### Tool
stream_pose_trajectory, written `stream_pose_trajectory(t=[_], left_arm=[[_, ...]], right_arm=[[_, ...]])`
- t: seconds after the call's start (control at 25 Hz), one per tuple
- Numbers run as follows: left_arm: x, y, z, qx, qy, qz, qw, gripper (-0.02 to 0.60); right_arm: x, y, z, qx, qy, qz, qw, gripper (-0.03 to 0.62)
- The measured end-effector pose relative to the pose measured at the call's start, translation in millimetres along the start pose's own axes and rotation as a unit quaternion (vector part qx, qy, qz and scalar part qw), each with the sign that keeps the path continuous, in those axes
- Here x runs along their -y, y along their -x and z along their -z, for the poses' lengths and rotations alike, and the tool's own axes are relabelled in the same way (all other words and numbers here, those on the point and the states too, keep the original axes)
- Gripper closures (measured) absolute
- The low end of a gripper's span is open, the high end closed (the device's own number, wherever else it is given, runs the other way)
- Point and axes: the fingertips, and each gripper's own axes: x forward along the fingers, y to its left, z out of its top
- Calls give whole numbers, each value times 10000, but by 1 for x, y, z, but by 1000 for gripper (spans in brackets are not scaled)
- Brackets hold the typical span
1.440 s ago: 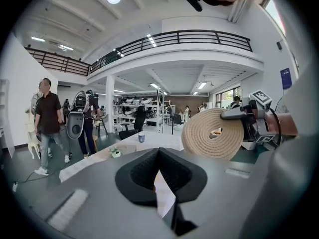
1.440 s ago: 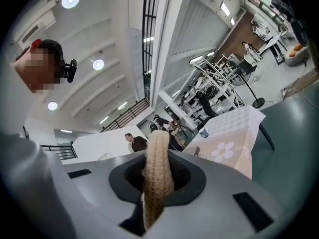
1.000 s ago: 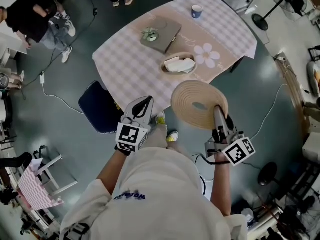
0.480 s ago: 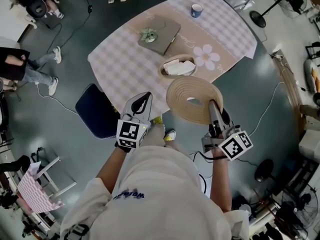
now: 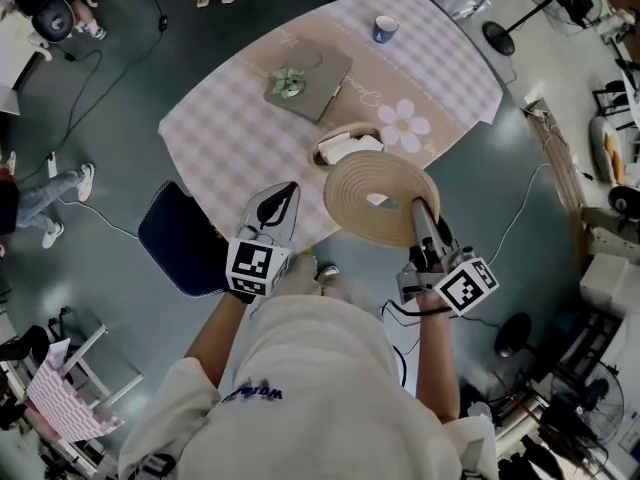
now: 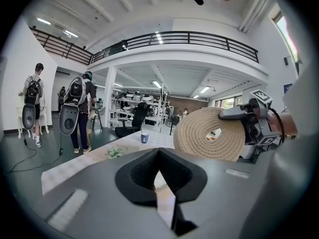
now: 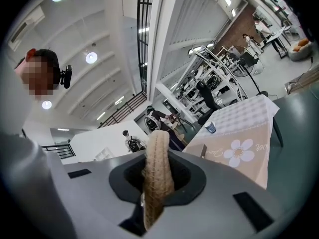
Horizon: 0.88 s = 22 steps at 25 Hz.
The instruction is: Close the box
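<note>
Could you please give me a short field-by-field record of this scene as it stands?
Right tongs: shut on the rim of the woven lid
Left tongs: shut, nothing between them
Woven box: on the table, open, white contents showing
Lid position: held in the air at the box's near side, not seated on it
Task status: box not yet closed

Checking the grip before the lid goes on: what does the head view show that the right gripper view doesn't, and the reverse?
Head view only: the basket, the left gripper, the lid's round face. Right gripper view only: the right gripper's jaws pressing the lid's edge, ceiling lights. Both: lid, cup, flowered cloth.
</note>
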Motion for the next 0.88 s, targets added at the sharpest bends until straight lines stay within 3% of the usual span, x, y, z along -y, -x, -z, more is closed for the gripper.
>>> stream_pose_trajectory(t=[0.16,0.4,0.88], left_arm=[[-23,-13,-7,28,-84,-46,10000,580],[-47,-28,6,-170,25,-419,9990,580],[-38,-65,36,-406,317,-638,9966,580]], right_arm=[[7,-19,-2,-55,-51,31,10000,551],[43,-37,-1,-242,-235,99,9994,552],[89,-84,12,-791,-551,-103,9953,553]])
